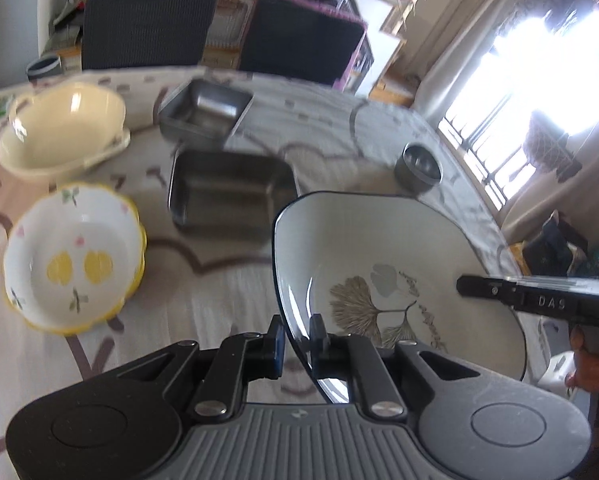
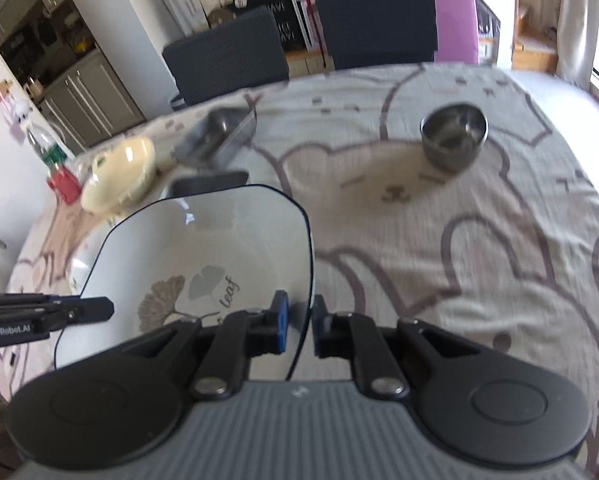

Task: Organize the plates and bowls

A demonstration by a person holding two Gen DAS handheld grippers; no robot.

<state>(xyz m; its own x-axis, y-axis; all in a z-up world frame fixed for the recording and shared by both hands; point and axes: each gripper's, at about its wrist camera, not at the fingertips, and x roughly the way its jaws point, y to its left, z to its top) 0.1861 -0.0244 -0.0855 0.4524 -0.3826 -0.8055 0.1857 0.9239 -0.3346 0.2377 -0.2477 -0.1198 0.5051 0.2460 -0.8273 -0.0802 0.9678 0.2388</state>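
The step in hand is judged to be a two-handed carry of the large leaf-pattern plate (image 1: 399, 264), which hangs above the table (image 1: 227, 292) rather than resting on it. The left gripper (image 1: 298, 334) is clamped narrow on the plate's left rim, one pad inside the rim and one outside. The right gripper (image 2: 297, 326) is clamped likewise on the opposite rim, so the plate spans the space between the two tools, each seen end-on from the other's camera. To do this well, both hands should travel together at one pace and keep the plate level. Any twist of one wrist against the other would load the thin rim and risk a slip, as the glazed surface looks slick. A landing place should be chosen before lowering. Toward the table's left edge sit a yellow-rimmed floral bowl (image 1: 73, 258) and, beyond it, a cream bowl (image 1: 61, 130). Toward the far edge lie two steel trays, the larger steel tray (image 1: 229, 190) just beyond the plate's far rim and the smaller steel tray (image 1: 205, 110) behind it. A small steel cup (image 2: 454, 136) stands apart toward the right edge. Set-down should be flat, both grips released only once the base is borne.
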